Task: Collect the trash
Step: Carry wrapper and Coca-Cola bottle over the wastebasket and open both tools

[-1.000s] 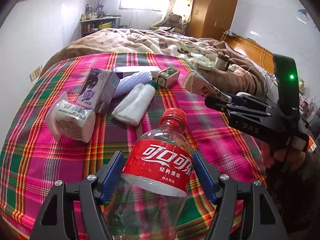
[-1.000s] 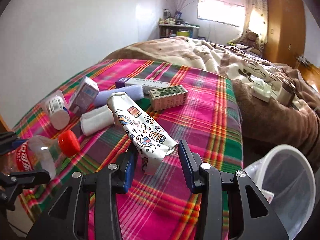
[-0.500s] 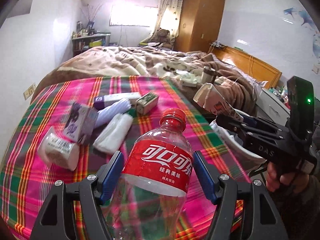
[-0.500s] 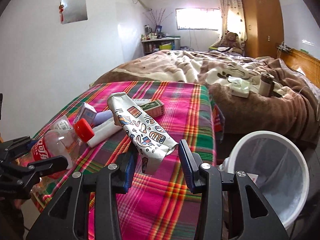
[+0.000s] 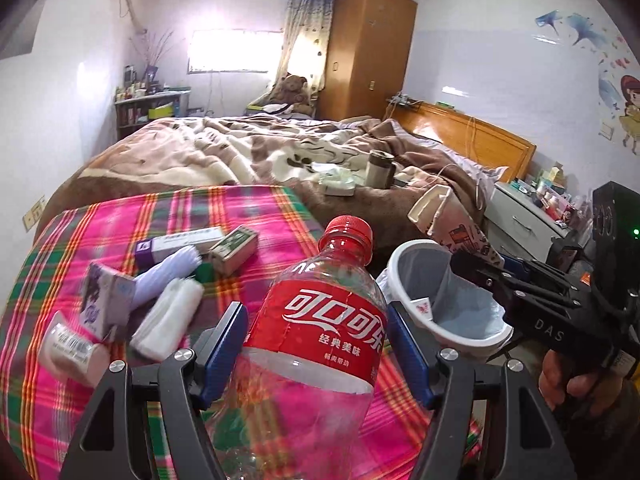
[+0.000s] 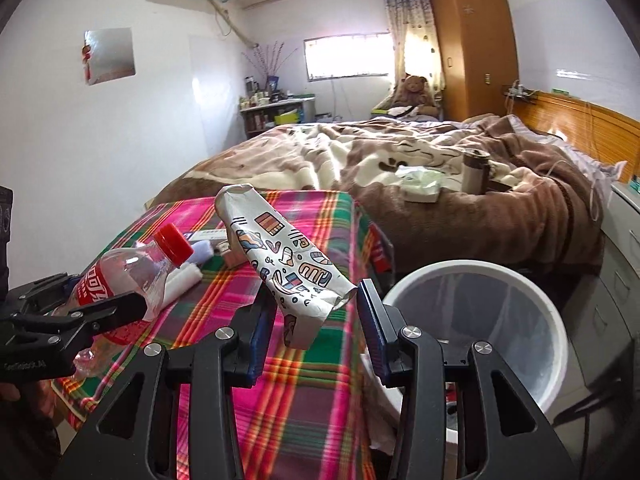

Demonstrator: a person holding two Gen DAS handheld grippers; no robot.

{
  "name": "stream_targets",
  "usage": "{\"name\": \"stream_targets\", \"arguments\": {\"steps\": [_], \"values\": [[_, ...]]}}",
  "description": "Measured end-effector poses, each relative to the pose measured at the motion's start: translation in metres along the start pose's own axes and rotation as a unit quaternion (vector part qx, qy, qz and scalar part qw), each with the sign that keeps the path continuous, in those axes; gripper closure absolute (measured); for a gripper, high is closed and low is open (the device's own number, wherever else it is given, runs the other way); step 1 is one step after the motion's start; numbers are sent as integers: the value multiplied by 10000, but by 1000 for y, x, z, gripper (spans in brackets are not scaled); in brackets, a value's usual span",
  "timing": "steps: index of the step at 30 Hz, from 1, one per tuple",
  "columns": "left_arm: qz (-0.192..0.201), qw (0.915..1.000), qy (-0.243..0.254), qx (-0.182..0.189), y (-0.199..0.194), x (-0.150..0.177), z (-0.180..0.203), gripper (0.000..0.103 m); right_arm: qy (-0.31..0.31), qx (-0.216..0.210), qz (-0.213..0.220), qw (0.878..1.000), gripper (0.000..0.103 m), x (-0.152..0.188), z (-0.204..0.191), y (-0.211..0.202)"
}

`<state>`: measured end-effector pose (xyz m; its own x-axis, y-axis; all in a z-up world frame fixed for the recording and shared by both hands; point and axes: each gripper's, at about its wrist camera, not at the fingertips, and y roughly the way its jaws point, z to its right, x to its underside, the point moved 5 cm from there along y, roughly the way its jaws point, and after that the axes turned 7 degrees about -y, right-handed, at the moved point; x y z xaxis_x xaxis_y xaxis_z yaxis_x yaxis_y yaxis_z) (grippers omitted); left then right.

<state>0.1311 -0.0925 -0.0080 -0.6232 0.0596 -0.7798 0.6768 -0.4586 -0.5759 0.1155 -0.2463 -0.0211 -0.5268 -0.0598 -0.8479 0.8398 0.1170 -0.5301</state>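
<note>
I am looking across a bedroom, with a plaid-covered worktop (image 5: 248, 216) ahead of an unmade bed (image 5: 240, 152). In the left wrist view, my left gripper (image 5: 316, 344) is clamping an empty cola bottle (image 5: 320, 328) at its red label, cap pointing forward and up. It is looking light, thin-walled and slick, so I am judging the labelled waist the safest hold; squeezing harder may buckle it. Ahead and to the right, the white bin (image 5: 444, 292) is standing just past the worktop edge. Ahead and left, cartons and white rolls are blurring together.

In the right wrist view, my right gripper (image 6: 316, 312) is pinching a patterned paper pouch (image 6: 280, 256) by its crumpled lower end; it is looking soft and nearly weightless. The bin (image 6: 476, 276) is opening just ahead and right. Its bottom is hidden behind the gripper's frame, and its contents are hard to make out.
</note>
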Motion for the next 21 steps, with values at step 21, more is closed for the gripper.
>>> {"name": "stream_targets", "arguments": {"steps": [21], "values": [[-166,9958,571,702,67,-12,106,32,890,998,-47,9910,59,26,86,-28]]}}
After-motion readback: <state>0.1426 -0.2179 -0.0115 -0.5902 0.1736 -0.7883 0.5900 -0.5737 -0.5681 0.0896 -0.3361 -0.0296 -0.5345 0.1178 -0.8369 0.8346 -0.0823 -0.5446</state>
